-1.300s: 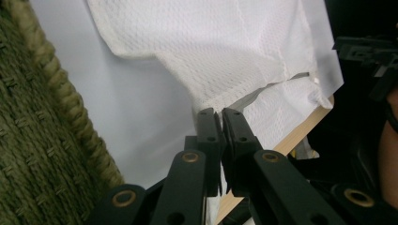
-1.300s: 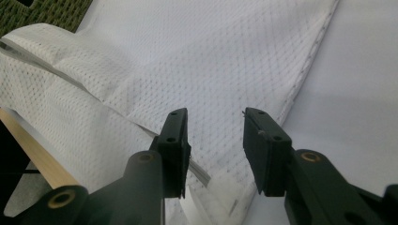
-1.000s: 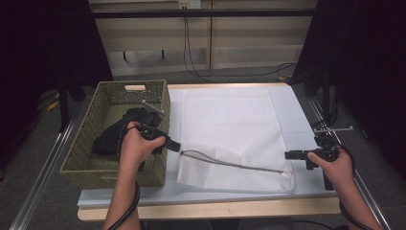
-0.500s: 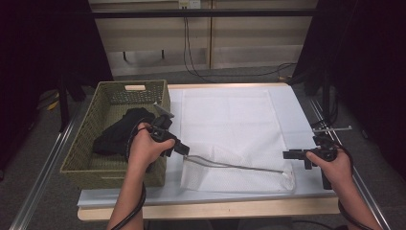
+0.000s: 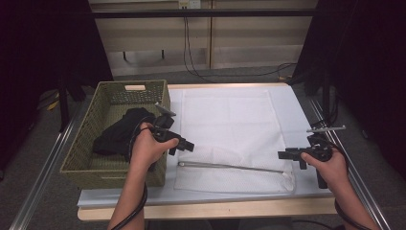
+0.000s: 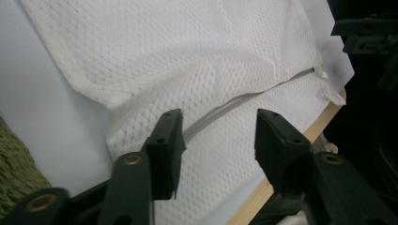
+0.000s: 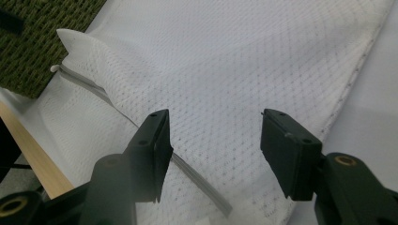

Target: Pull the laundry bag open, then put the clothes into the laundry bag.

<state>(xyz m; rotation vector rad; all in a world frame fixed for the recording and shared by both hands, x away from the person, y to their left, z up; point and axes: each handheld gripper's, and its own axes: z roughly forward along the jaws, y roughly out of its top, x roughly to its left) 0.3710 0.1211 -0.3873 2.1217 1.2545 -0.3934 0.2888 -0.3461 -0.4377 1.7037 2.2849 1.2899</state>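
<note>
A white mesh laundry bag point(image 5: 225, 129) lies flat on the table, its zipper point(image 5: 230, 167) running along the near side. My left gripper point(image 5: 187, 145) hovers over the bag's near-left corner, beside the basket. Its jaws have just been opening and stand apart above the mesh point(image 6: 187, 61) and zipper point(image 6: 225, 105), with nothing pressed between them. My right gripper point(image 5: 286, 155) sits at the zipper's right end. Its jaws have also just been opening and stand wide over the mesh point(image 7: 225, 61), gripping nothing.
A green woven basket point(image 5: 86, 158) stands at the table's left with a black garment point(image 5: 119, 132) inside. A white cover point(image 5: 292, 110) lies under the bag. The wooden table edge point(image 5: 206, 208) runs along the near side. Dark curtains flank both sides.
The left jaws went from shut to apart, letting go of the bag's near-left edge, which dropped flat. The left hand shifted slightly right. The right jaws widened a little.
</note>
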